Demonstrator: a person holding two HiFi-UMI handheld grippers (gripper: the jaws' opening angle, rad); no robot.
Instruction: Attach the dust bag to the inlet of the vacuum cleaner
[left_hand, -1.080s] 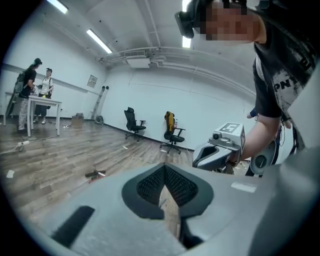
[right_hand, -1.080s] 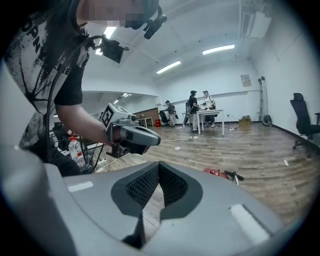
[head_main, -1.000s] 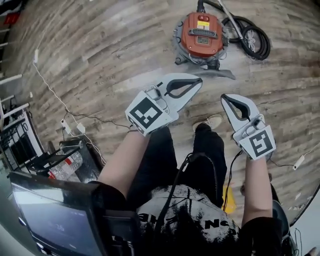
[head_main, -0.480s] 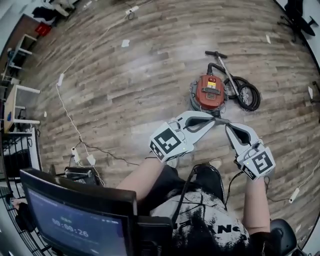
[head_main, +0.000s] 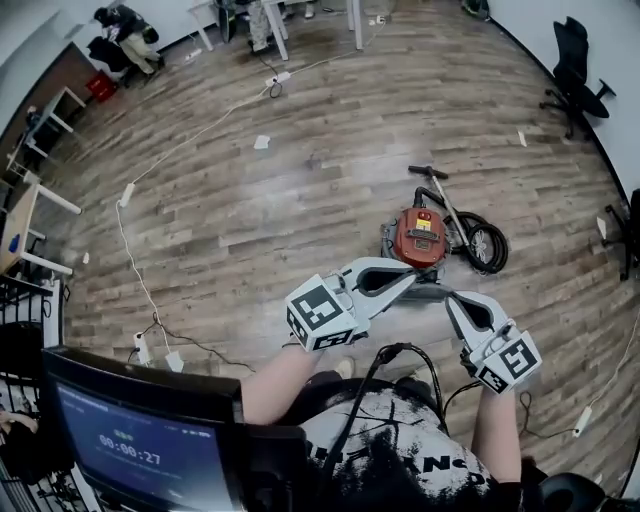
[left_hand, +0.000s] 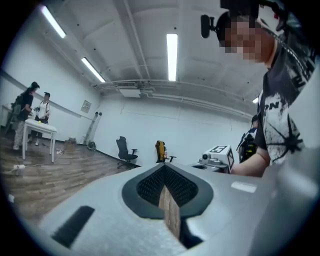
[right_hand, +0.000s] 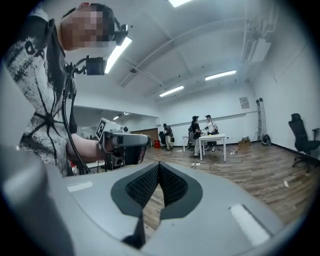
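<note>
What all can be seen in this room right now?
vacuum cleaner: one, orange top, on the wooden floor.
hose: one, black, coiled right of the vacuum cleaner.
office chair: at least one, black, far right.
table: one, white, far end of the room.
bystanders: three, dark clothes, around that table.
monitor: one, black with a blue screen, lower left.
left tongs: one, grey, shut and empty, held up.
right tongs: one, grey, shut and empty, alongside.

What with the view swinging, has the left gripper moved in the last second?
Yes, upward. The left gripper keeps its size while the vacuum on the floor has shrunk; its tip now overlaps the vacuum's base.
</note>
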